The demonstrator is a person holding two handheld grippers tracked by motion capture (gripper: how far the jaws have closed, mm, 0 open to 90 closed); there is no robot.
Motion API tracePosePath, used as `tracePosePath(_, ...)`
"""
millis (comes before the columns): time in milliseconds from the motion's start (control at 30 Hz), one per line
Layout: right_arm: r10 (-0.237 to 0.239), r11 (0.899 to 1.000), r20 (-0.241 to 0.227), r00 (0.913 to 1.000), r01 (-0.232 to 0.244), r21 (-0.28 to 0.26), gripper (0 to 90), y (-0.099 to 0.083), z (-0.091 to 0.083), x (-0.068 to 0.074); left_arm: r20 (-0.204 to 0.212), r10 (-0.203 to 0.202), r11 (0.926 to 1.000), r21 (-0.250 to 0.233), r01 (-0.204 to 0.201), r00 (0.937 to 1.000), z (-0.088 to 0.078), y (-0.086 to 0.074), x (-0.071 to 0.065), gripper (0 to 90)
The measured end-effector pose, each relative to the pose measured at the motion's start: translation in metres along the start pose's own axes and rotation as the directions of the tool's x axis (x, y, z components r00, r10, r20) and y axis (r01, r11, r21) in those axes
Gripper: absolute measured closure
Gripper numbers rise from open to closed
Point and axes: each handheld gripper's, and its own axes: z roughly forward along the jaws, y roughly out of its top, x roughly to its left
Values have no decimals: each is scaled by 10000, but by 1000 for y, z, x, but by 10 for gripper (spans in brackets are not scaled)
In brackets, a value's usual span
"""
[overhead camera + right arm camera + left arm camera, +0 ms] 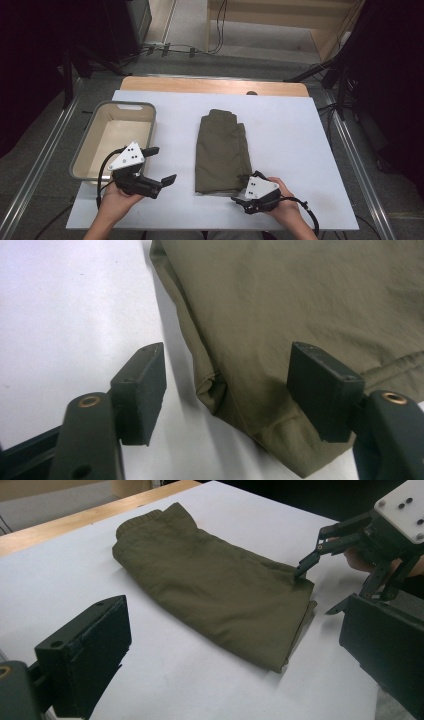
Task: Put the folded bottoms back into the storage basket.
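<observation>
Lying folded in the middle of the white table [300,150], the green pants [221,150] are getting a visit from the right gripper [248,189] at their near corner, its jaws half open around the cloth edge, not pinching. The left gripper [161,164] is hanging wide open and empty beside the gray bin [87,140].

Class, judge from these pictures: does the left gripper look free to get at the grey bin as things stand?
Probably yes. The left gripper hovers open beside the grey bin, with bare white table between them; the folded olive garment lies on its other side.
</observation>
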Motion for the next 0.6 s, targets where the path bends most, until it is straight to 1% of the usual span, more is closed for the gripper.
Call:
tracePosePath(67,-49,10000,33,10000,49,21,354,0,2,0,12,-18,10000,-5,18,10000,1,0,0,1)
tracePosePath(233,55,9999,4,10000,-55,145,386,-1,7,0,24,-12,10000,15,12,10000,1,0,0,1)
tracePosePath(300,-50,9998,49,10000,49,211,404,-2,8,-1,22,-12,10000,18,12,10000,1,0,0,1)
tracePosePath(367,-109,9996,40,9999,108,266,445,-2,9,-1,24,-21,10000,22,21,10000,1,0,0,1)
tracePosePath(433,-99,9993,111,9999,94,362,474,-4,10,-1,27,-10,10000,32,10,10000,1,0,0,1)
tracePosePath(600,12,9993,17,10000,-13,374,513,-5,12,-3,43,-31,10000,50,30,10000,2,-1,0,1)
